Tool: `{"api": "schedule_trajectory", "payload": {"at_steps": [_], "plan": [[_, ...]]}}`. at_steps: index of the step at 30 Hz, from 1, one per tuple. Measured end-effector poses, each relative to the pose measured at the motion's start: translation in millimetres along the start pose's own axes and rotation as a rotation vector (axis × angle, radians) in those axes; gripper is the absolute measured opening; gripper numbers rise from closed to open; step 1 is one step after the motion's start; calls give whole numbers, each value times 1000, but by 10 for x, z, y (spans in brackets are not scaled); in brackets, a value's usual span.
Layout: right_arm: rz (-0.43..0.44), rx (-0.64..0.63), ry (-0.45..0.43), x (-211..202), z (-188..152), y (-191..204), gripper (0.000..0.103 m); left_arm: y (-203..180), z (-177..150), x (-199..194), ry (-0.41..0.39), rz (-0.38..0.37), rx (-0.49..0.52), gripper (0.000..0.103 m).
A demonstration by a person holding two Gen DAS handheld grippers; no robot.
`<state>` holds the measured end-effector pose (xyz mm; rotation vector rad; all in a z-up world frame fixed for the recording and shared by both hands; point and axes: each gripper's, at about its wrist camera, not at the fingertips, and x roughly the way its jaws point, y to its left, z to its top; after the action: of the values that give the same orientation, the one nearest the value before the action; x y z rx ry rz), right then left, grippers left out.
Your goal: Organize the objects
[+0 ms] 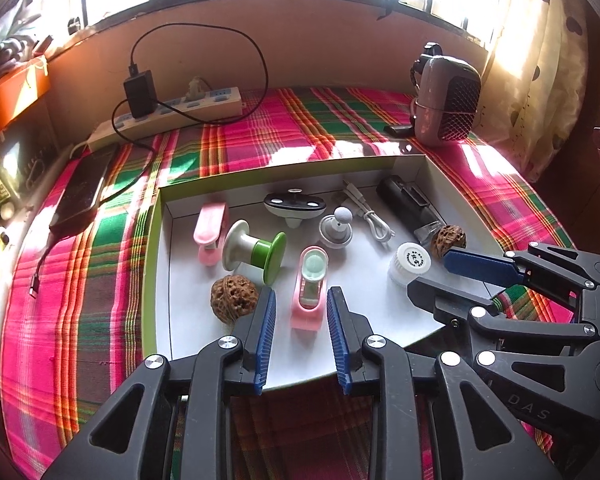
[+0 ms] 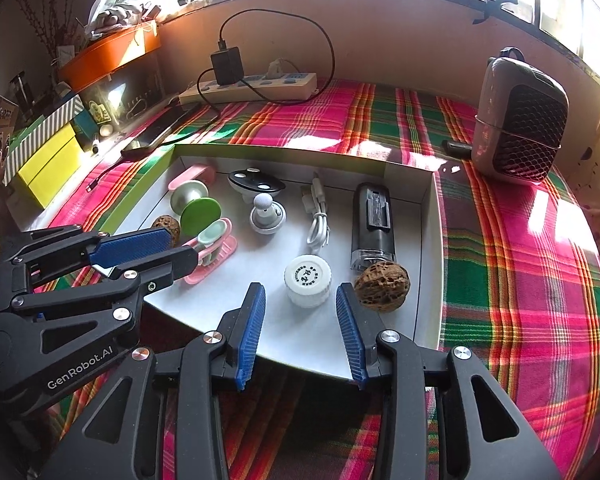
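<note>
A shallow white box [image 1: 158, 240] with a green rim holds several small items. My left gripper [image 1: 301, 300] is open; a pink clip [image 1: 310, 292] lies just ahead between its fingers, untouched. A walnut [image 1: 234, 298] rests beside its left finger. My right gripper [image 2: 300, 292] is open around a white round cap [image 2: 308, 280], with gaps on both sides. A second walnut [image 2: 382, 286] lies just outside its right finger. Also in the box are a green and white spool [image 1: 256, 250], another pink clip [image 1: 210, 232], a white cable [image 1: 368, 216] and a black device [image 1: 410, 206].
The box sits on a plaid cloth [image 1: 300, 128]. Behind it lie a power strip [image 1: 172, 116] with a black charger and a phone [image 1: 84, 192] at the left. A small heater [image 1: 448, 104] stands at the back right. Boxes [image 2: 48, 160] line the left edge.
</note>
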<state>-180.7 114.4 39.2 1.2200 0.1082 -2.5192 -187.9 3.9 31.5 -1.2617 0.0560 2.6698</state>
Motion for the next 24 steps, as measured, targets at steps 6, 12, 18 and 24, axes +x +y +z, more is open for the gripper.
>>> {"api": "schedule_trajectory", "payload": {"at_steps": [6,12,18,24], "plan": [[-26,7,-34,-171,-55,47,38,0,-107,-154,-16,16,-23,25],[-49,42,-62,-340,-143,46,39,-14,-212,-333,-43,67,-38,25],[-82,58,-80,-490,-259,62,39,-36,-348,-489,-58,86,-51,25],[-109,63,-78,-561,-402,98,39,-61,-488,-598,-66,91,-68,25]]}}
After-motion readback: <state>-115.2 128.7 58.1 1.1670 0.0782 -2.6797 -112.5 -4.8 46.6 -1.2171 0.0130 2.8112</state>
